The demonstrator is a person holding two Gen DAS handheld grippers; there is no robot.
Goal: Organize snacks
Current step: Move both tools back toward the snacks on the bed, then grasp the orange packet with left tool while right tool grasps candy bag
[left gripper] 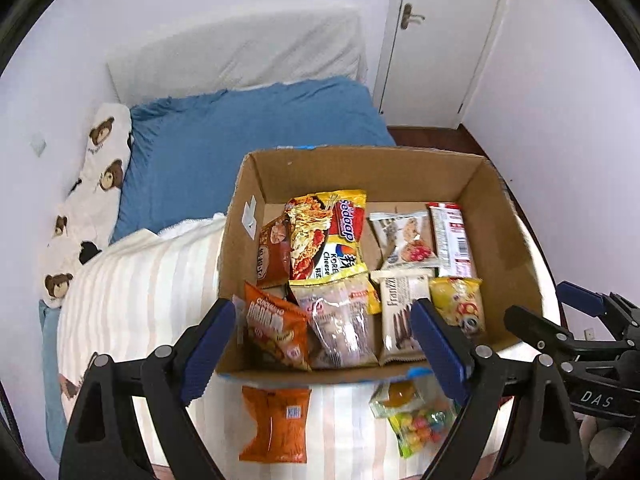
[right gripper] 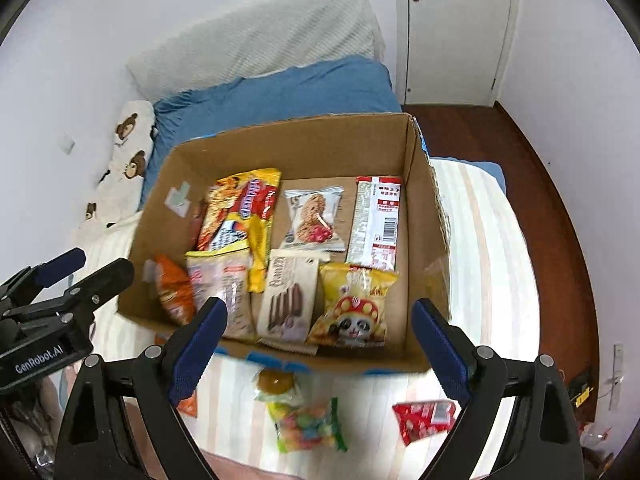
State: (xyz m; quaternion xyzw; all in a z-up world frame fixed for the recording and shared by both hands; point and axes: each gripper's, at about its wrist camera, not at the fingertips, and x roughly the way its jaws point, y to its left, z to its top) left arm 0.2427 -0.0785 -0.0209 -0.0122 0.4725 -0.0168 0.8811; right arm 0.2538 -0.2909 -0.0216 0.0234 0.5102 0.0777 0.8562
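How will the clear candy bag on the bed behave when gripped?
The candy bag is thin clear film over loose round sweets, so it will probably sag and shift between the pads. The glossy film may slip, so a grip at its top edge looks safer. It lies flat on the blanket and is unlikely to roll.

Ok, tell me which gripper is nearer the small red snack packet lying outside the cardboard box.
Right. The right gripper hangs open above the bed with the red packet just under its right finger; the left gripper hangs further left, over the orange packet.
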